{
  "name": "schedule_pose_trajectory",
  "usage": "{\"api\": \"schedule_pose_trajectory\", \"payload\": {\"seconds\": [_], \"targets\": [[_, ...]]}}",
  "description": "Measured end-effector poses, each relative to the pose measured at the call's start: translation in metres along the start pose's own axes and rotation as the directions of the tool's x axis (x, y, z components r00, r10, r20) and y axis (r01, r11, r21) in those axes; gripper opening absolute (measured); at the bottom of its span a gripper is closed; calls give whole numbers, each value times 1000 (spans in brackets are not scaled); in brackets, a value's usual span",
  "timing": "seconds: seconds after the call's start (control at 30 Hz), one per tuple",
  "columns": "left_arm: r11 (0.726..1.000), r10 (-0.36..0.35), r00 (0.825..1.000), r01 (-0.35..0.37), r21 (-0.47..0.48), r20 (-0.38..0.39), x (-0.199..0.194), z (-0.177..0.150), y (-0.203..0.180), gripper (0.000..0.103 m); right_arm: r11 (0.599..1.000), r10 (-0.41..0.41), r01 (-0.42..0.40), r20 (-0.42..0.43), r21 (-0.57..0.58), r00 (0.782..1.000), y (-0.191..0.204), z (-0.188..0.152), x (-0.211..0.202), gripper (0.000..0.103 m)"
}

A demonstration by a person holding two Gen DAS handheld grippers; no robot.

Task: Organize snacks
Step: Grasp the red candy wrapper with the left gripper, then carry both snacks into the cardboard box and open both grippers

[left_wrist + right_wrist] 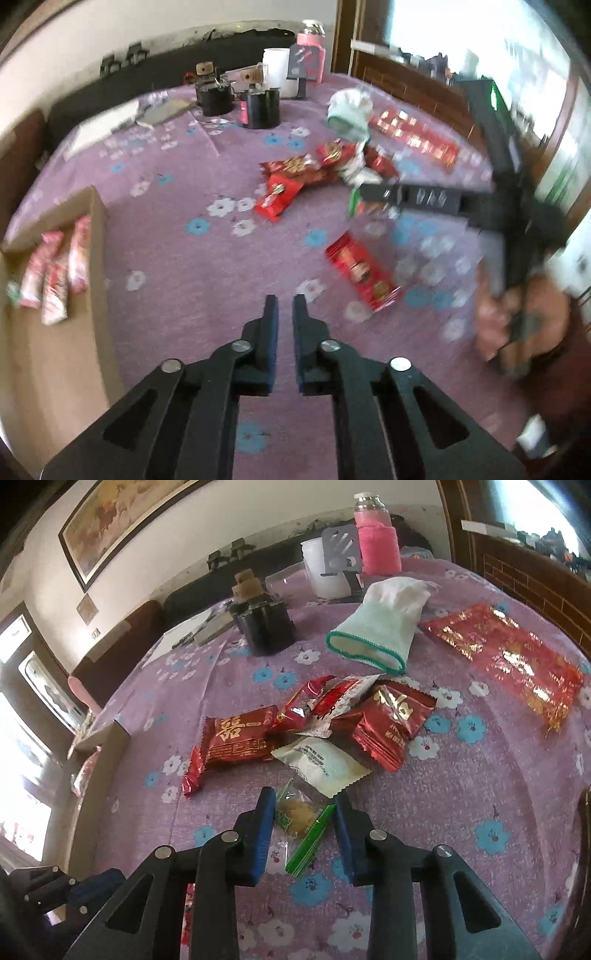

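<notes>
A heap of red and white snack packets (321, 720) lies on the purple flowered tablecloth (461, 794); the heap also shows in the left wrist view (317, 166). My right gripper (304, 801) is open, its fingers on either side of a clear green-edged snack packet (301, 823) lying on the cloth. My left gripper (285, 302) is nearly shut and empty, hovering over the cloth. A red biscuit packet (364, 273) lies to its right. A cardboard box (55, 280) at the left holds pink-white packets (55, 273).
A white glove (380, 627) and a long red packet (506, 657) lie beyond the heap. Black tins (266, 624), a white cup (325, 572), a pink-sleeved bottle (376, 542) and papers stand at the far side. A window is on the right.
</notes>
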State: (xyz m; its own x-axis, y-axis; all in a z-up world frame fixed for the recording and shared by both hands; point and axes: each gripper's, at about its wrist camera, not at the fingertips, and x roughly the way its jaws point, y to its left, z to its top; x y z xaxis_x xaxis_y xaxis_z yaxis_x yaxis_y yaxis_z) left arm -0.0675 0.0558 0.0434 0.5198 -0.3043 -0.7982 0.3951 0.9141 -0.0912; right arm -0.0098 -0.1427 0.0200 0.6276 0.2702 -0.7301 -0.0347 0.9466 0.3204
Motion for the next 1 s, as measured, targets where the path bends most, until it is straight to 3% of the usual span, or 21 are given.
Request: {"api": "schedule_pose_trajectory", "payload": {"seconds": [0.03, 0.07, 0.13, 0.2, 0.37, 0.4, 0.43, 0.47, 0.5, 0.63, 0.8, 1.0], "targets": [[999, -23, 1000, 23, -24, 1, 0, 2, 0, 30, 1000, -1, 1, 4, 3, 1000, 0, 0, -1, 32], [997, -53, 999, 54, -56, 9, 1, 4, 0, 55, 1000, 0, 0, 9, 6, 1000, -1, 0, -3, 32], [992, -74, 997, 77, -103, 34, 3, 9, -5, 73, 1000, -3, 3, 20, 9, 1000, -2, 0, -5, 32], [992, -60, 997, 65, -105, 44, 10, 14, -17, 73, 1000, -6, 5, 36, 15, 999, -5, 0, -9, 32], [998, 49, 999, -49, -43, 15, 39, 21, -47, 73, 999, -13, 10, 87, 33, 996, -12, 1, -20, 32], [998, 59, 998, -59, -37, -4, 46, 21, -49, 66, 999, -18, 14, 101, 34, 995, -14, 2, -23, 32], [998, 60, 998, -60, -36, -18, 49, 20, -50, 38, 999, -24, 21, 111, 32, 993, -15, 3, -25, 32], [998, 62, 997, -63, -29, -34, 52, 18, -51, 21, 999, -30, 27, 119, 30, 992, -15, 4, -26, 32], [994, 108, 994, -108, -7, -17, 51, 17, -52, 15, 999, -34, 31, 123, 28, 992, -15, 4, -27, 32], [997, 62, 998, -63, -54, -18, 42, 12, -40, 15, 1000, -6, 3, 112, 23, 994, -14, 3, -24, 32], [990, 16, 999, -10, -143, 43, -5, -2, -5, 15, 999, 51, -51, 121, -2, 991, -6, 1, -27, 32], [964, 123, 987, -95, -249, 99, -69, -23, 69, 16, 994, 106, -104, 83, -29, 991, 9, -5, -22, 32]]}}
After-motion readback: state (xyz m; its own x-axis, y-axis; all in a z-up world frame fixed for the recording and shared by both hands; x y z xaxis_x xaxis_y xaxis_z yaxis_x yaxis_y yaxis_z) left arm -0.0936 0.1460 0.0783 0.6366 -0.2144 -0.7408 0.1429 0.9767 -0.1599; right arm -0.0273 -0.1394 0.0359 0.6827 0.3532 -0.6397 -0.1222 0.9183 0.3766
